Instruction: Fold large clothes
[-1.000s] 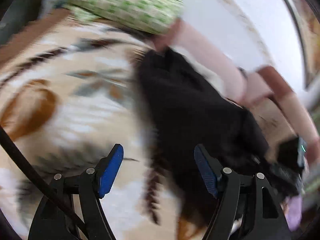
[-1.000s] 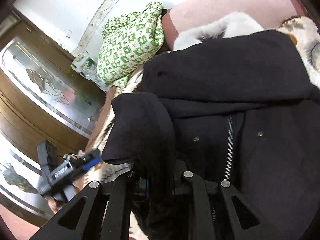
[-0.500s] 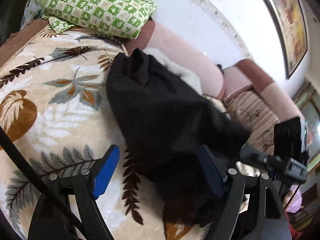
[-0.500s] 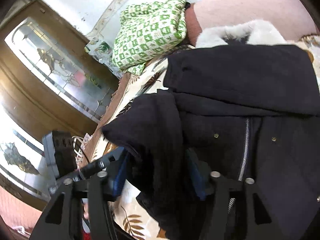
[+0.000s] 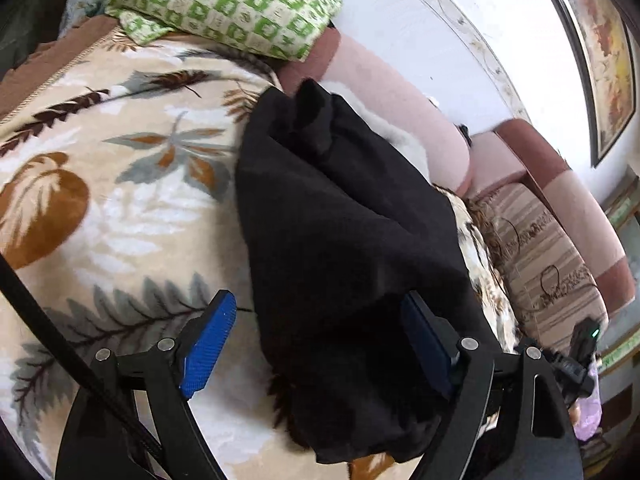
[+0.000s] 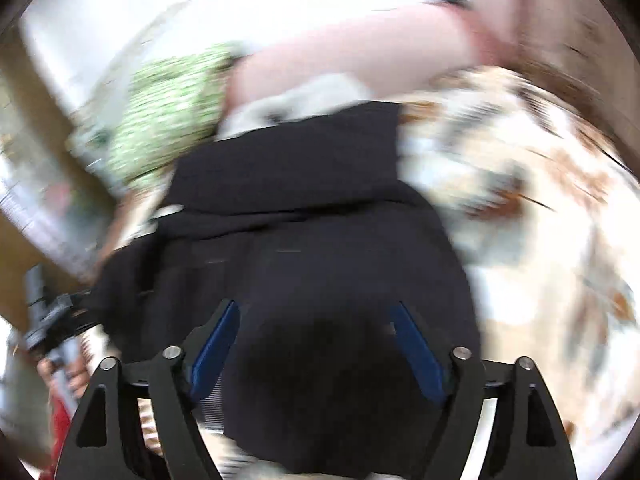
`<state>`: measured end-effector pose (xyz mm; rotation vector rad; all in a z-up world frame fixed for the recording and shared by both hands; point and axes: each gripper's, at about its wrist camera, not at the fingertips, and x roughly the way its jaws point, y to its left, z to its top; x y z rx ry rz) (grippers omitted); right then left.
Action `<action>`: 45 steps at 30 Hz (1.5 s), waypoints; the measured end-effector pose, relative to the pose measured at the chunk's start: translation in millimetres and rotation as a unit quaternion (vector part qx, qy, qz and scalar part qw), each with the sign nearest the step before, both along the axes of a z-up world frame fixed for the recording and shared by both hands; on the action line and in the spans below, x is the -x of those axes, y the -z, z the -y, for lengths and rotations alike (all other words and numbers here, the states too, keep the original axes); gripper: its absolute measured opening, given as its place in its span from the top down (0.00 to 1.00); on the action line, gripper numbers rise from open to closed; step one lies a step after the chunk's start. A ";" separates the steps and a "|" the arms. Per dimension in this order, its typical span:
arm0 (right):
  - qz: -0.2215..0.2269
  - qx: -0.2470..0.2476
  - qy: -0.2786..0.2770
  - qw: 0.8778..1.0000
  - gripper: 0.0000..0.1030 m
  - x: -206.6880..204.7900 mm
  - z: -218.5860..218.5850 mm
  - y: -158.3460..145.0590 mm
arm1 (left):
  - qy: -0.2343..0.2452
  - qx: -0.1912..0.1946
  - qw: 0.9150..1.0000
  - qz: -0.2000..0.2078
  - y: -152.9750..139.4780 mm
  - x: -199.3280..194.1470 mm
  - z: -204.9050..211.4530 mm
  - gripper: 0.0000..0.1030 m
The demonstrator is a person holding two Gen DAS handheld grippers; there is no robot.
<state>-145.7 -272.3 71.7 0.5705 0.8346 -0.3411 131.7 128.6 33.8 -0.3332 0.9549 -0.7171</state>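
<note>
Left wrist view alone shows a framed picture [image 5: 608, 60] beyond one black coat [image 5: 340, 220]. Right wrist view is blurred. Left gripper [image 5: 316, 344] and right gripper [image 6: 316, 348] both gape, jaws just widened, gripping nothing.

Blanket [image 5: 120, 208] left of coat [image 5: 344, 240] free; pillow [image 5: 224, 4] blocks far end.

right wrist view is smeared all over, so the green checked pillow [image 6: 168, 120], the leaf-print blanket [image 6: 540, 208] and the black coat [image 6: 320, 240] are mostly soft shapes, and I can't make out any zip or buttons on the coat. In the left wrist view the coat [image 5: 340, 232] covers the blanket's [image 5: 120, 184] right edge and runs off the bottom of the frame, with the white fur trim [image 5: 400, 136] mostly tucked behind it. The other handheld gripper [image 5: 576, 356] at the right edge is cut off and too small to read
</note>
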 end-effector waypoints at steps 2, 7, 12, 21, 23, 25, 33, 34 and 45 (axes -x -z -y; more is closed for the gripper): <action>-0.014 -0.024 0.037 0.999 0.15 16.5 22.0 18.7 | -0.015 0.017 1.000 0.001 -2.3 -2.6 -10.4 0.19; -0.007 -0.127 0.076 0.989 0.15 38.5 49.1 66.0 | -0.045 0.051 0.997 -0.033 6.7 -12.7 -24.7 0.17; 0.018 -0.137 0.052 0.989 0.07 29.5 35.7 74.4 | -0.026 0.060 0.995 -0.080 27.1 -12.7 -15.9 0.17; 0.014 -0.096 -0.040 0.995 0.07 11.3 -9.2 79.2 | -0.012 0.111 0.991 -0.075 18.0 3.6 -26.2 0.17; 0.021 -0.098 -0.038 0.994 0.07 12.6 -9.7 81.9 | 0.004 0.106 0.991 -0.077 14.6 2.1 -21.2 0.17; 0.035 -0.111 -0.032 0.993 0.07 17.1 -5.2 84.4 | 0.018 0.108 0.991 -0.076 10.9 2.9 -17.4 0.17; 0.054 -0.134 -0.030 0.989 0.07 24.3 1.1 86.7 | 0.025 0.000 0.996 -0.087 30.1 -2.2 4.0 0.15; 0.049 -0.121 -0.033 0.991 0.07 23.8 -2.3 85.8 | 0.028 -0.032 0.995 -0.094 38.1 -0.4 10.5 0.15; 0.040 -0.081 -0.028 0.996 0.76 1.9 -16.4 66.1 | -0.069 -0.126 0.986 -0.087 24.2 27.9 27.1 0.85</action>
